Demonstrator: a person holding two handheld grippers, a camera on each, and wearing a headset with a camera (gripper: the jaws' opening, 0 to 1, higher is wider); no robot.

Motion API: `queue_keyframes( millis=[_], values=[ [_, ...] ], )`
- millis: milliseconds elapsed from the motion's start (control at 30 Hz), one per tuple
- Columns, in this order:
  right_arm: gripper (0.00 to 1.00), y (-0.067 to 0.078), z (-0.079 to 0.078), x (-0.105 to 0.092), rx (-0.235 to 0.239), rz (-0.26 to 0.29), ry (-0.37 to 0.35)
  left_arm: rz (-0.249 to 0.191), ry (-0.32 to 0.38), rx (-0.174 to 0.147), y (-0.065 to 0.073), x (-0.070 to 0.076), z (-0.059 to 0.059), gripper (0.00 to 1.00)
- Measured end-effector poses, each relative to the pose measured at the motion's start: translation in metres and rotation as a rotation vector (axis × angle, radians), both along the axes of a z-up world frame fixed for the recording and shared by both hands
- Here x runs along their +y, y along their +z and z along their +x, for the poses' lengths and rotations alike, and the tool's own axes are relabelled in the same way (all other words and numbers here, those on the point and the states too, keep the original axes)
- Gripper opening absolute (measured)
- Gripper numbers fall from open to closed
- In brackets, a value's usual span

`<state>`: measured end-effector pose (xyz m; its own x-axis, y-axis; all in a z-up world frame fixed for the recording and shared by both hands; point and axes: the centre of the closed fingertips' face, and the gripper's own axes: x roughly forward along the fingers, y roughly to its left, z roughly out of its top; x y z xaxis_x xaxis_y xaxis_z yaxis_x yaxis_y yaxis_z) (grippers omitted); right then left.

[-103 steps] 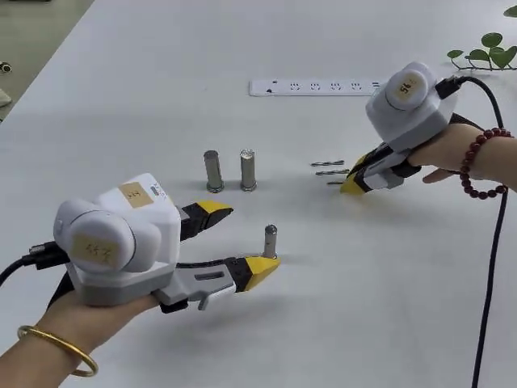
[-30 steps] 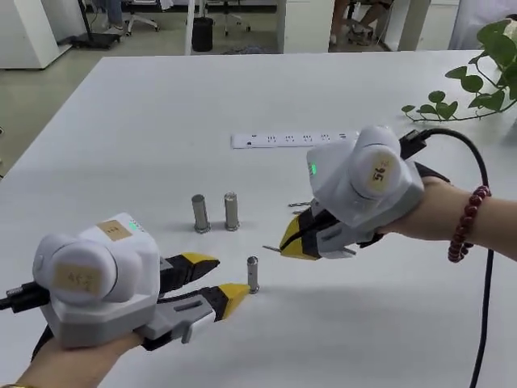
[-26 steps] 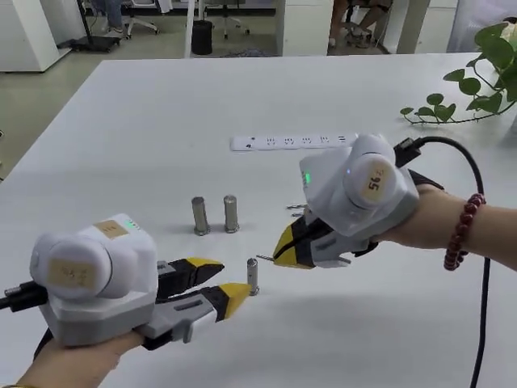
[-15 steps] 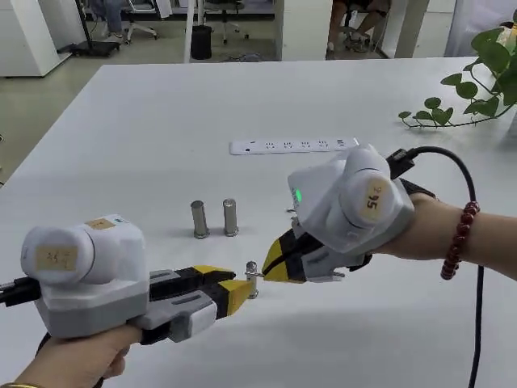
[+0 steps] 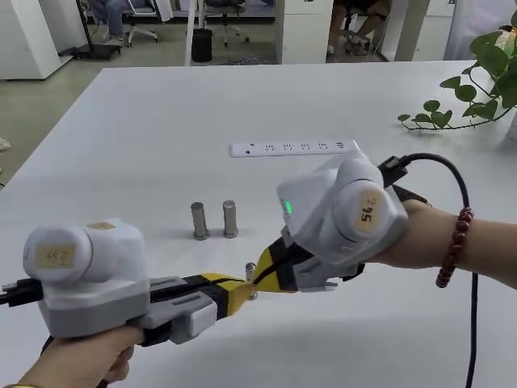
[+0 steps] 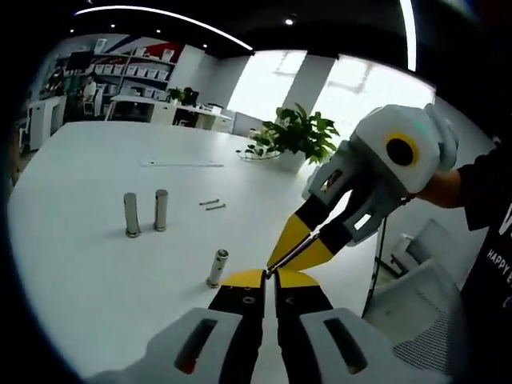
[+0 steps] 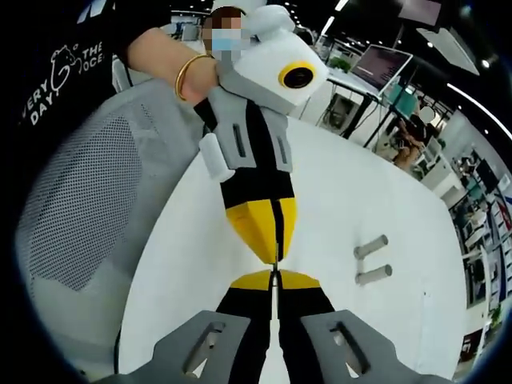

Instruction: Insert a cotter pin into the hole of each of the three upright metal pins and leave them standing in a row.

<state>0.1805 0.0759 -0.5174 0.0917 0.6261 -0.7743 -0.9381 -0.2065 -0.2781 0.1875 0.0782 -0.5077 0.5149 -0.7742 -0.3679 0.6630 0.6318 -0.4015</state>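
My right gripper is shut on a thin cotter pin and holds it just above the table. My left gripper faces it tip to tip, its jaws closed on the pin's other end. One short metal pin stands free on the table right behind the two tips, left of my left gripper in its own view. Two more upright metal pins stand side by side farther back. In the right gripper view my right gripper meets the left one's yellow fingertips.
Two spare cotter pins lie on the white table beyond the upright pair. A white power strip lies farther back, and a leafy plant stands at the far right edge. The right gripper's black cable trails down the right side.
The right gripper has carried the cotter pin left and down to the near metal pin. The left gripper's jaws, open a second ago, have closed at the cotter pin's tip.
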Motion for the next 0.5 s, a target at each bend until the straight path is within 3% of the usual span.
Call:
queue_keyframes(
  millis=[433,500],
  values=[
    [0.00,-0.0017,-0.0048,0.0014,0.011,0.005,-0.003,-0.033,-0.008,0.049,-0.0015,-0.0003,-0.0052,0.00],
    [0.00,-0.0010,-0.0059,0.0013,0.019,0.016,-0.009,-0.033,-0.017,0.044,-0.0007,-0.0006,-0.0066,0.00]
  ],
)
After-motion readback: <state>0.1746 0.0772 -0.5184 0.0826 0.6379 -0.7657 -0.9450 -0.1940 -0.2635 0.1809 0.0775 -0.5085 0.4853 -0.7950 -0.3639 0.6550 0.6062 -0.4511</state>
